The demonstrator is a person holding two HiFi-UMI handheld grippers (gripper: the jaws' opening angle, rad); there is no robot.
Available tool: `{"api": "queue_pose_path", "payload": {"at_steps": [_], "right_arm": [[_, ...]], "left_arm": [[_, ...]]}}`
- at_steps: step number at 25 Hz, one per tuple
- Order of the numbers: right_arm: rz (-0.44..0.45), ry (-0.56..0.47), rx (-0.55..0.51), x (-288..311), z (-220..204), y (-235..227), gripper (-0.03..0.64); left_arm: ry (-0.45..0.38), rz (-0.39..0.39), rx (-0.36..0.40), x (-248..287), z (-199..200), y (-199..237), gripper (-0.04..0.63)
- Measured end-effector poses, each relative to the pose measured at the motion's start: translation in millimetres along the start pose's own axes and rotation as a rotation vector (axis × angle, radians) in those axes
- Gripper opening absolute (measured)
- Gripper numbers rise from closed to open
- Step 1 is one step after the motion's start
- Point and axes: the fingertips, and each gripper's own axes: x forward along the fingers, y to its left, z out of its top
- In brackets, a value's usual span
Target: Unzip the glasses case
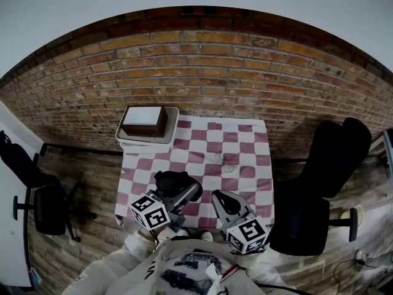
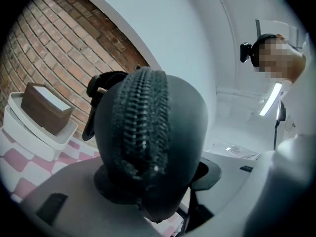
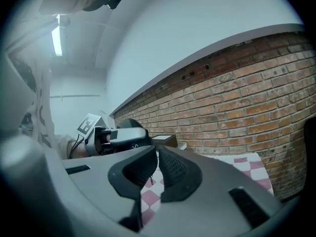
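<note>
**Q:** How many grippers, and how many marker cubes?
**A:** Two grippers: a left gripper (image 1: 179, 189) and a right gripper (image 1: 219, 196). Each carries one cube, so there are two in all: a left marker cube (image 1: 150, 212) and a right marker cube (image 1: 247, 234).

**Q:** How many cases?
**A:** One glasses case (image 1: 169, 178), dark, with one zip line along its edge.

**Q:** What furniture is there?
**A:** One table (image 1: 245, 158) under one checked cloth. Two seats: a chair (image 1: 46, 204) at the view's left and a second chair (image 1: 307, 220) at its right.

**Q:** How many containers?
**A:** One white tray (image 1: 147, 142) and one brown box (image 1: 145, 121).

**Q:** And walls?
**A:** One brick wall (image 1: 202, 72).
</note>
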Motion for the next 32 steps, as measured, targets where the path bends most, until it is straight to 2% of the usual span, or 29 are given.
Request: {"api": "queue_pose_path", "payload": {"at_steps": [8,13,20,24,32], "right_arm": [[0.019,0.047,-0.019,-4,-13,4,0.017],[0.037,0.049,-0.035,-5,-17,6,0.022],[0.059,0.072,-0.036,-4,-26,11,0.080],[0.085,0.081,-0.038,-3,-28,17,0.147],[0.074,0.135,-0.083,-1,-41,17,0.153]], "left_arm": [[0.013,0.048,-0.015,-2,11,-1,0.261],[-0.008,0.041,-0.046,-3,14,-2,0.261],[-0.010,0.036,-0.080,-1,16,-7,0.261],[-0.003,0.029,-0.085,1,13,-12,0.261],[-0.011,0.004,-0.137,6,7,-17,0.261]]}}
